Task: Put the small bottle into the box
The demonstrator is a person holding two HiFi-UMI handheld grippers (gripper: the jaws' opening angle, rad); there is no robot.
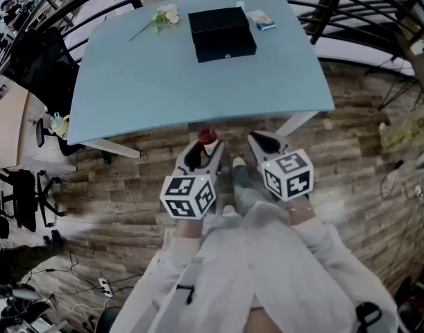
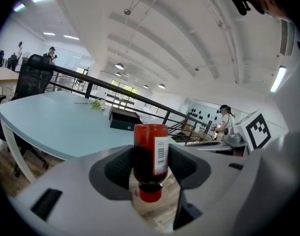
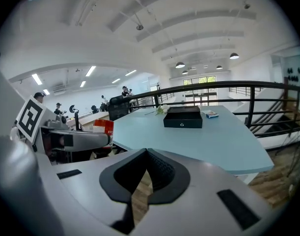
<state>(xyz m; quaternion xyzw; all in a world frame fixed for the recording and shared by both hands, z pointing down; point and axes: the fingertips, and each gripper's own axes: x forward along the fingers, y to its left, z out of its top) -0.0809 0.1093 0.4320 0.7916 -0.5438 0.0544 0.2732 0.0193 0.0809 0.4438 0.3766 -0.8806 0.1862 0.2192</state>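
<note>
Left gripper [image 2: 150, 167]: jaws closed on the small bottle [image 2: 150, 154] at mid-body. The left gripper view shows the red cap pointing down and the barcode label facing out. Right gripper [image 3: 145, 172]: jaws brought together, nothing between them.

Location: the bottle is held over the wooden floor, short of the near edge of the worktop [image 1: 163, 96]. The box [image 1: 222, 33] sits well apart from it, towards the far side of the worktop.

Risks:
- The box lid appears to be down, though the view is too distant to confirm this. If it is down, the bottle cannot go in until the free right gripper lifts the lid.
- The grip is on a smooth, round body. A jolt during the long reach could slide or twist the bottle out over the floor.
- The flower [image 1: 163, 18] and small packet [image 1: 261, 21] flank the box and could be knocked.

Count: one bottle, one box, one flower, one packet, two grippers.
</note>
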